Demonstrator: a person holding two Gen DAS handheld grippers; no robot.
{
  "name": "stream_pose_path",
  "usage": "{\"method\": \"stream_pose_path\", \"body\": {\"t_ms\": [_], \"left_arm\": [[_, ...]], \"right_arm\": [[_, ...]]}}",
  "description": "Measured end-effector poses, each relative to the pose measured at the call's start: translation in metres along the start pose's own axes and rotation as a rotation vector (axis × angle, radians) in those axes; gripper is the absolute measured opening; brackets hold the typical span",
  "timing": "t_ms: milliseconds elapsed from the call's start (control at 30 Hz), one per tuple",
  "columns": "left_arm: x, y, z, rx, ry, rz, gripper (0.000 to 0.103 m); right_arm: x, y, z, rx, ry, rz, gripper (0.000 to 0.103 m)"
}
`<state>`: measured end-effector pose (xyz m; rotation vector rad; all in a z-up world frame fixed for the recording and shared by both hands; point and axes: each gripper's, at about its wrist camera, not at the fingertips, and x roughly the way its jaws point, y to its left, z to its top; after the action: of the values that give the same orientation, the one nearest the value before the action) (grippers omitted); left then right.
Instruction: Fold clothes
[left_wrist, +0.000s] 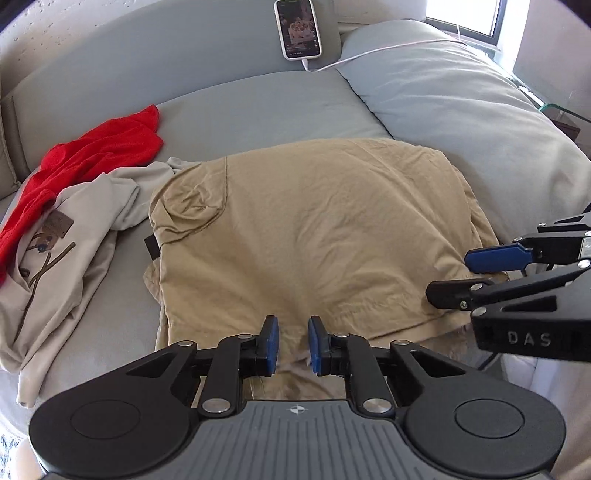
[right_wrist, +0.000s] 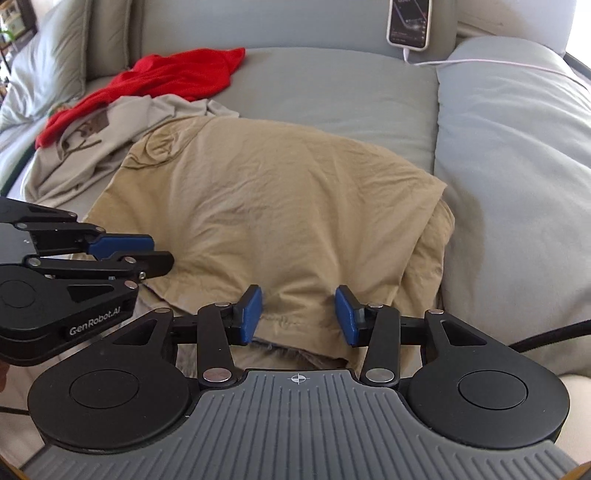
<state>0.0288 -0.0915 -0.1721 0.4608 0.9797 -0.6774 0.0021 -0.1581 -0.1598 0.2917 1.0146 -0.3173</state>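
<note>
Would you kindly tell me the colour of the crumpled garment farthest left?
Red garment; it shows best in the left wrist view.

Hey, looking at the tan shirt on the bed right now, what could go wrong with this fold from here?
1. Both claws, left and right, are open over the tan shirt's near hem, so a closing pinch might catch only the top layer.
2. Its right side is bunched in loose layers against the pillow; folding now may lock in wrinkles.
3. The beige shirt lies against its left edge and could be dragged along.
</note>
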Motion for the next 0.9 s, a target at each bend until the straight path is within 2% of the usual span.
{"method": "stream_pose_path", "body": {"t_ms": [67,133,233,267,333,433,500,600,667,767,833,900], "left_arm": [[-0.006,-0.003,-0.008,0.029,0.055,-0.025,0.015],[-0.013,-0.002,-0.015,0.023,0.077,-0.036,0.022],[-0.028,0.007,-0.018,-0.037,0.038,-0.015,0.024],[-0.034,0.011,-0.018,-0.064,0.014,-0.001,0.028],[-0.047,0.019,-0.017,-0.115,-0.037,0.014,0.037],[-0.061,0.034,-0.014,-0.179,-0.084,0.004,0.049],[-0.064,0.048,-0.011,-0.239,-0.107,0.023,0.068],[-0.063,0.072,-0.008,-0.352,-0.111,0.079,0.069],[-0.061,0.085,-0.007,-0.405,-0.111,0.089,0.07],[-0.053,0.095,-0.002,-0.432,-0.106,0.073,0.073],[-0.045,0.099,0.003,-0.432,-0.099,0.05,0.074],[-0.032,0.101,0.01,-0.431,-0.092,0.013,0.076]], "right_arm": [[-0.01,-0.006,-0.007,0.049,0.038,0.028,0.047],[-0.02,-0.012,-0.012,0.094,0.089,0.073,0.055],[-0.035,-0.021,-0.022,0.171,0.132,0.151,0.057],[-0.04,-0.023,-0.025,0.193,0.127,0.165,0.059],[-0.048,-0.026,-0.029,0.219,0.098,0.157,0.069],[-0.058,-0.031,-0.028,0.255,0.048,0.154,0.071],[-0.064,-0.037,-0.024,0.279,0.016,0.162,0.071],[-0.068,-0.048,-0.019,0.33,-0.03,0.165,0.072],[-0.068,-0.056,-0.017,0.378,-0.046,0.166,0.072],[-0.062,-0.07,-0.017,0.47,-0.049,0.186,0.073],[-0.057,-0.08,-0.018,0.529,-0.049,0.195,0.084],[-0.052,-0.09,-0.018,0.583,-0.06,0.196,0.086]]}}
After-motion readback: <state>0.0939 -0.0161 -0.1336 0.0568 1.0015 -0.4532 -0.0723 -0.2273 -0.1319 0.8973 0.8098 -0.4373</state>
